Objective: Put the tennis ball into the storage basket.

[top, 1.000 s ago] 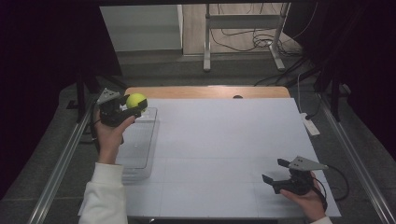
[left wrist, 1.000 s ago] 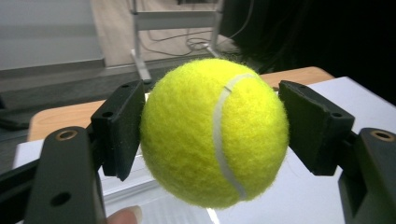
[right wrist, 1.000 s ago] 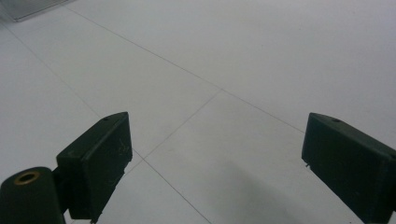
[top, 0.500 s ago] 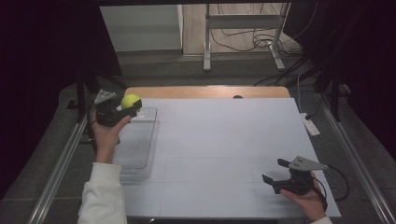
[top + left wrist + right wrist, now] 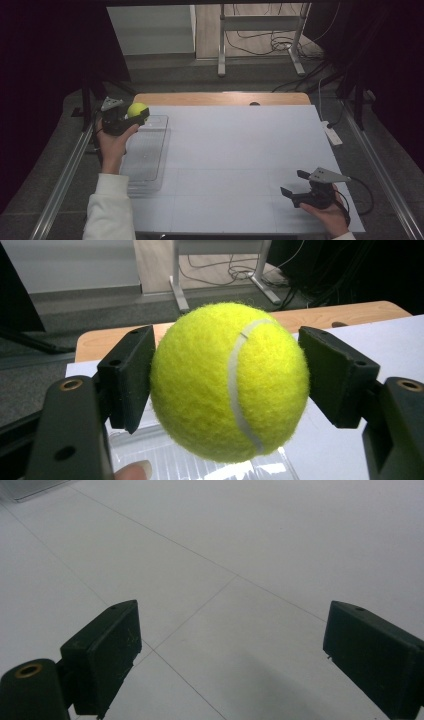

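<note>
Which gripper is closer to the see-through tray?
The left one. The left gripper holds a tennis ball right above the tray's far end. The right gripper sits far across the table, jaws open with nothing between them.

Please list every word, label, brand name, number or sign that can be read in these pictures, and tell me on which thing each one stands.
None: no readable text shows in these pictures.
Tennis ball: a white seam on the side in view, no brand print.
Left gripper and right gripper: plain black, no marking.
Clear plastic tray and white table: thin lines, no lettering.
</note>
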